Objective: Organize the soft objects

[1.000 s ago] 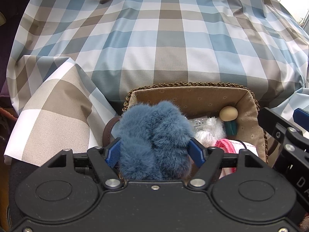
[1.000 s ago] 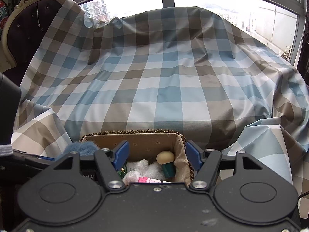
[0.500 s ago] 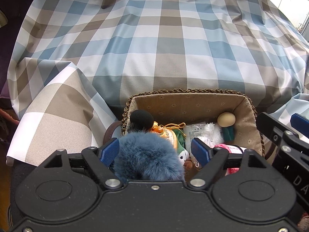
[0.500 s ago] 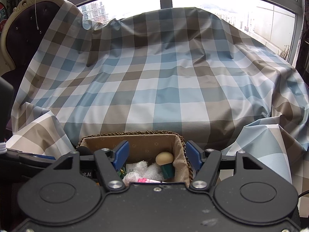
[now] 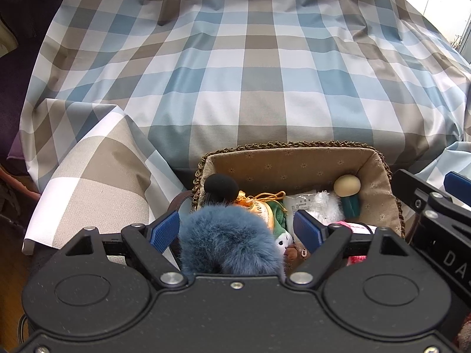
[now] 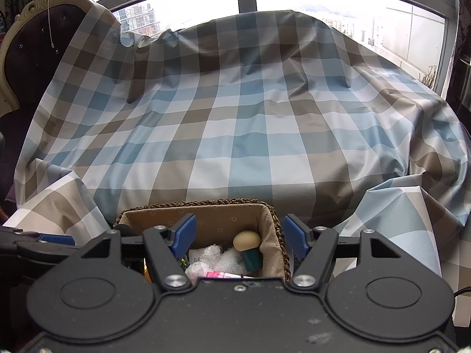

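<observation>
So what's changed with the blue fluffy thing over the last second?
The left claw opened and let go of the blue fluffy toy, which has sunk from between the pads into the near end of the basket, uncovering the black pom-pom and orange pouch. The right claw stayed open and empty; the mushroom toy is unmoved.

The left hand-held gripper (image 5: 237,229) has released the blue plush (image 5: 229,241), apparently into the basket (image 5: 288,164).

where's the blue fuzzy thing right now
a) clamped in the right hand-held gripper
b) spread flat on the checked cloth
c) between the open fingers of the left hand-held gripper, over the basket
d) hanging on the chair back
c: the blue fuzzy thing sits between the spread fingers of the left hand-held gripper, over the basket.
</observation>
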`<action>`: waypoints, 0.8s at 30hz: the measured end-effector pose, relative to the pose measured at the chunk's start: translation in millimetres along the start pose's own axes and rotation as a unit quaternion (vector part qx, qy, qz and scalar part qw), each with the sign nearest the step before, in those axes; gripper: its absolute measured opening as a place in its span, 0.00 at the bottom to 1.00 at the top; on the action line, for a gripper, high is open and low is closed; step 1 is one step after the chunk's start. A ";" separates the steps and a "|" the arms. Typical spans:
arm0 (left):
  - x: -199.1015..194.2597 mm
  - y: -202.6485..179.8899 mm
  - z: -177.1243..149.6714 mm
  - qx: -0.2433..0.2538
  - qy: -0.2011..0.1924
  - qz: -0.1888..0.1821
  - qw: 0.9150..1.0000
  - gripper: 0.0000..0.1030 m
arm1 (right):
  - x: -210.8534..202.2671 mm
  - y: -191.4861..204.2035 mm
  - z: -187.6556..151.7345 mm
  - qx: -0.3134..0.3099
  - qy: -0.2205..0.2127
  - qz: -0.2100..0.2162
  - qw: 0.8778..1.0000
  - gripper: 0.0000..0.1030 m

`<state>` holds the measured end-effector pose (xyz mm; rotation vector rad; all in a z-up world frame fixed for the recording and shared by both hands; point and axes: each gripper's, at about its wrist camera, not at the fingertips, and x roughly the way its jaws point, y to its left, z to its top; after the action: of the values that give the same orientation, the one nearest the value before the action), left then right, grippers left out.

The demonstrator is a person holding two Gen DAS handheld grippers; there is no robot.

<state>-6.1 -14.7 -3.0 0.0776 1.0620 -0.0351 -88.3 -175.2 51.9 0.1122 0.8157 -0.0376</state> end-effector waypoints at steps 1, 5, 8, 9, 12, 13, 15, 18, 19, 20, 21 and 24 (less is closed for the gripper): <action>-1.5 -0.3 -0.5 0.002 -0.002 0.002 1.000 0.79 | -0.3 -0.9 0.4 0.002 0.002 -0.002 1.000 0.64; -3.7 0.2 -3.5 0.003 0.007 -0.008 1.000 0.79 | -0.6 -1.4 -0.7 0.007 0.013 -0.005 1.000 0.64; -3.5 -0.5 -5.9 0.005 0.022 -0.016 1.000 0.79 | -3.8 -0.8 -2.5 0.007 0.014 -0.007 1.000 0.65; -3.7 -1.0 -7.0 0.006 0.024 -0.017 1.000 0.79 | -4.7 -0.8 -2.9 0.007 0.014 -0.009 1.000 0.67; -6.2 -2.6 -9.3 0.009 0.021 -0.013 1.000 0.79 | -5.5 -2.2 -3.6 0.010 0.018 -0.015 1.000 0.68; -7.0 -3.1 -9.9 0.010 0.020 -0.011 1.000 0.79 | -5.4 -3.3 -3.7 0.011 0.021 -0.016 1.000 0.69; -7.9 -3.8 -11.0 0.013 0.019 -0.010 1.000 0.79 | -5.1 -4.3 -4.0 0.013 0.026 -0.019 0.999 0.72; -8.5 -4.1 -12.3 0.015 0.020 -0.009 1.000 0.79 | -6.6 -4.9 -4.4 0.013 0.027 -0.022 0.999 0.74; -8.7 -4.1 -12.6 0.015 0.020 -0.008 1.000 0.79 | -7.2 -4.3 -4.6 0.012 0.028 -0.025 0.999 0.79; -8.9 -3.7 -12.8 0.015 0.021 -0.008 1.000 0.79 | -7.7 -3.9 -4.7 0.011 0.029 -0.028 0.999 0.81; -8.8 -3.8 -12.8 0.015 0.021 -0.008 1.000 0.79 | -8.5 -3.5 -4.9 0.009 0.029 -0.029 0.999 0.83; -7.6 -3.4 -13.2 0.013 0.028 -0.010 0.999 0.79 | -10.6 -3.0 -5.5 0.007 0.029 -0.033 0.999 0.84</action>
<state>-21.5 -17.1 -2.9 0.0921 1.1189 -0.0660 -99.8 -177.6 55.6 0.0999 0.8767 -0.1021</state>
